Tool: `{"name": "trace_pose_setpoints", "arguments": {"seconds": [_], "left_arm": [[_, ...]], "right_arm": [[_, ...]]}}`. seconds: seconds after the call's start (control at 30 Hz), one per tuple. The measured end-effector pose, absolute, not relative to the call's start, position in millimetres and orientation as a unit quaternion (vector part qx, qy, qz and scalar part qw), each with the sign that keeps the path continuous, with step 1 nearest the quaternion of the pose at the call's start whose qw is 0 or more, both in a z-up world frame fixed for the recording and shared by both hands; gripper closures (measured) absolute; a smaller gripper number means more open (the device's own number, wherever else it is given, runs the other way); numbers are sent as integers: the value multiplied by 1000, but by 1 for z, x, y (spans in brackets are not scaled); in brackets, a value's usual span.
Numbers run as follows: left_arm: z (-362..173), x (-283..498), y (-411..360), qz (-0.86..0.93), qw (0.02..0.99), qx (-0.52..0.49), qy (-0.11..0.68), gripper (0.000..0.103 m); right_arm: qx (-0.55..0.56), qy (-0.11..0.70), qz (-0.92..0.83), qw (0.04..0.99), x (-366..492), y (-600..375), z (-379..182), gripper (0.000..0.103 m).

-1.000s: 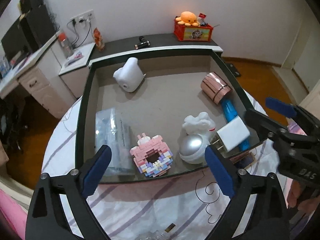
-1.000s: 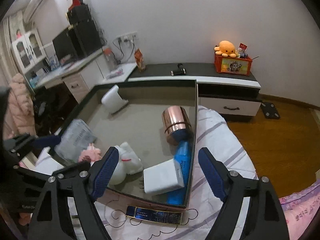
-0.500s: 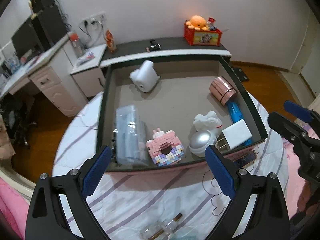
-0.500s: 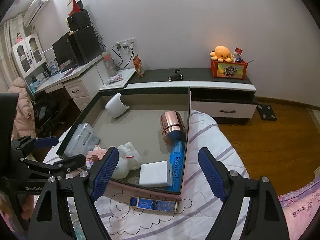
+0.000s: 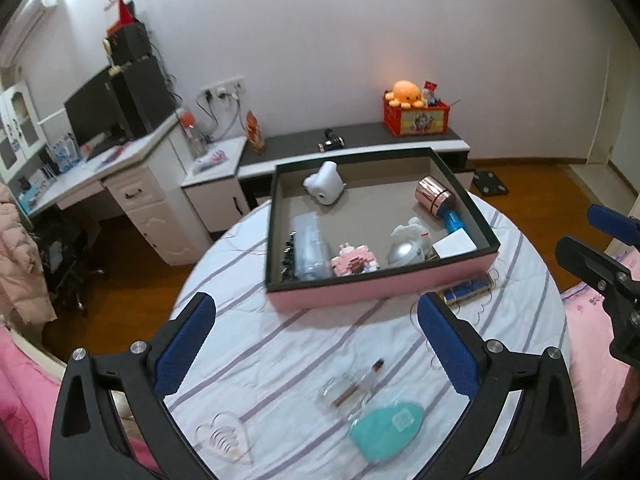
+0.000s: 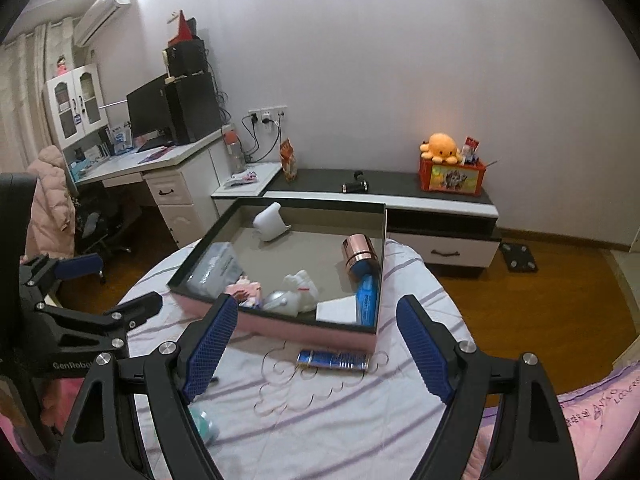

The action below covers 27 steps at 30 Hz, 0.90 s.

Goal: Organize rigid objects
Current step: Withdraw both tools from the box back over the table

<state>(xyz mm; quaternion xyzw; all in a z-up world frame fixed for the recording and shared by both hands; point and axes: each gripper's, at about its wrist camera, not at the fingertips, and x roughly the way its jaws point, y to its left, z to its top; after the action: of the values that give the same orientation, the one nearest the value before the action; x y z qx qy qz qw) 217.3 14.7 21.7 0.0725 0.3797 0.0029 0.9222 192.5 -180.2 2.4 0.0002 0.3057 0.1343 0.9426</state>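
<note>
Two grippers held above the round table (image 5: 280,352), both with jaws spread wide and nothing between the blue pads. Left gripper (image 5: 316,344) over the near part of the striped cloth; right gripper (image 6: 316,344) over the near right part, facing the pink tray (image 5: 380,290).

Tray set toward the far edge of the table, pink outside, dark rim, grey floor. Inside, at the far left corner, a white rounded object (image 5: 325,188) lying on its side. Along the right wall, a rose-gold cylinder (image 5: 434,199), and just nearer, touching it, a blue tube (image 5: 454,221). At the near right corner, a white square block (image 5: 454,246) leaning over the tube's end. Beside it, a silver dome (image 5: 404,254) with a white figurine (image 5: 410,232) right behind. Against the near wall, a pink brick-built toy (image 5: 354,262). Along the left wall, a clear plastic packet (image 5: 306,246).

Outside the tray, just off its near right corner, a blue patterned bar (image 6: 332,360) flat on the cloth. Near the table's near edge, a clear glass bottle (image 5: 352,390) lying down, a teal oval case (image 5: 386,426) just beside it, and a clear heart-shaped piece (image 5: 222,436) further left, apart from both.
</note>
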Motion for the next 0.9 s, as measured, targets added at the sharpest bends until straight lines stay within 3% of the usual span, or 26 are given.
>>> {"name": "trace_pose_setpoints", "arguments": {"seconds": [0.43, 0.9], "left_arm": [[34, 115, 43, 44, 946, 58, 317, 0], [26, 92, 46, 53, 946, 46, 316, 0]], "right_arm": [[-28, 267, 119, 956, 91, -169, 9, 20], [-27, 260, 108, 959, 58, -170, 1, 20]]}}
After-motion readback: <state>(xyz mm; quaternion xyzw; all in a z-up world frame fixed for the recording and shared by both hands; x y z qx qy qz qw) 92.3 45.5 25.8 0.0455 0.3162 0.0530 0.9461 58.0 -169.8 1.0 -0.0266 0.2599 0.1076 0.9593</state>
